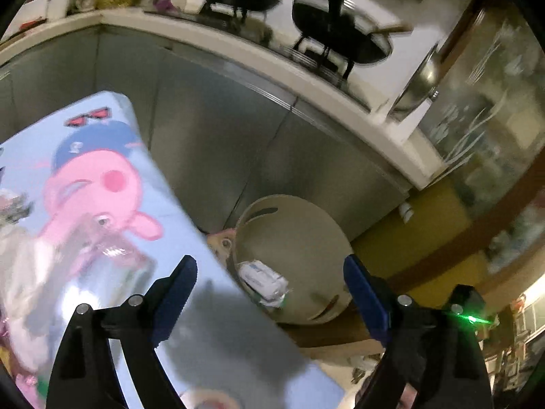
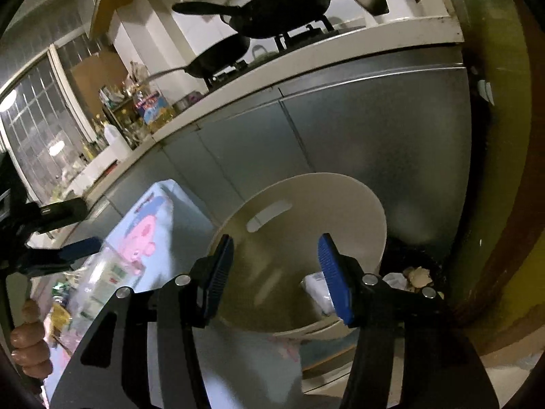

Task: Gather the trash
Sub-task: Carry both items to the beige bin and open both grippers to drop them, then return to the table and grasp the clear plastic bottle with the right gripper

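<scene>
Left wrist view: a beige waste bin [image 1: 293, 238] was recorded beside the edge of a table [image 1: 112, 156] covered in pale blue cloth printed with a pink cartoon pig.
Landmark: the waste bin, round, with slot handles near its rim, set on the floor against grey cabinet fronts [image 1: 211, 129].
Trash in bin: a crumpled white packet [image 1: 262, 277] was seen lying at the bottom of the bin.
Left gripper [image 1: 269, 293]: blue pads were held wide apart, nothing between them; one pad was over the table edge, the other over the far rim of the bin.
Right gripper [image 2: 276, 272]: jaws were parted with nothing gripped, poised above the mouth of the bin [image 2: 340, 197]; the white packet [image 2: 318, 289] was visible below, inside the bin, partly hidden by one pad.
Beside the bin, table side: blurred clear plastic clutter [image 1: 102, 255] was noted on the cloth.
Beside the bin, opposite side: small crumpled scraps [image 2: 417, 277] were noted on the dark floor.
Above the bin: a countertop [image 2: 306, 64] carrying black pans [image 2: 272, 3] on a stove was noted.
Hand [image 2: 29, 347]: fingers were seen at the edge of the right wrist view, on the table side of the bin.
</scene>
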Motion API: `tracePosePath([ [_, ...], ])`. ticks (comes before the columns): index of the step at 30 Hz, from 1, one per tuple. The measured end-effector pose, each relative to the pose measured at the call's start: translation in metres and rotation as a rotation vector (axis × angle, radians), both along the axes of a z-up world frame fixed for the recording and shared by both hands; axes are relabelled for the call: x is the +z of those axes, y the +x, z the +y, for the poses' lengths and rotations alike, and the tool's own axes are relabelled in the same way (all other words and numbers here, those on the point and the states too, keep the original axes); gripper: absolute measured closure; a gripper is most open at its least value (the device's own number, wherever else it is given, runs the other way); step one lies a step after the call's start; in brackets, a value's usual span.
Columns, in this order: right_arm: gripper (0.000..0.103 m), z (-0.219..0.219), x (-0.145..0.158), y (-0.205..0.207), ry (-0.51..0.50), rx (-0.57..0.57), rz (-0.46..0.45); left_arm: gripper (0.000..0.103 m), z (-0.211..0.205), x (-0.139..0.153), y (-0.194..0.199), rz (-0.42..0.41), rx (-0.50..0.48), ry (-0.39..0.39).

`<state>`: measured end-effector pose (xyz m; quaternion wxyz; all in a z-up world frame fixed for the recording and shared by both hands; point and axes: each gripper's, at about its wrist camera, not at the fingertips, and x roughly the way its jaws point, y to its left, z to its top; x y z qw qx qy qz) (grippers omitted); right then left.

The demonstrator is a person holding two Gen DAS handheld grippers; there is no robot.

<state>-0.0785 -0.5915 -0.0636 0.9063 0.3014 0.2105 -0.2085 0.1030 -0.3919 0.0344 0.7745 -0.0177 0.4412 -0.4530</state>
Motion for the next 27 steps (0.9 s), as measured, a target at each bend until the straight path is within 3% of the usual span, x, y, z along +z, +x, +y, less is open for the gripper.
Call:
tracePosePath([
  [3, 0.051, 0.013, 0.005, -0.003, 0.015, 0.023, -0.022, 0.016, 0.054, 0.014, -0.002, -0.036, 0.059, -0.041],
  [9, 0.051, 0.062, 0.014, 0.010, 0.012, 0.121, -0.033, 0.016, 0.172, 0.016, 0.002, -0.107, 0.252, 0.000],
  [16, 0.051, 0.130, 0.016, 0.040, 0.019, 0.269, -0.015, 0.016, 0.286, -0.006, -0.002, -0.081, 0.458, 0.047],
  [21, 0.051, 0.187, 0.014, 0.061, 0.019, 0.393, 0.020, 0.017, 0.334, -0.026, -0.012, -0.059, 0.524, 0.084],
  [27, 0.051, 0.223, 0.011, 0.075, 0.024, 0.451, 0.046, 0.017, 0.320, -0.035, -0.019, -0.082, 0.462, 0.095],
])
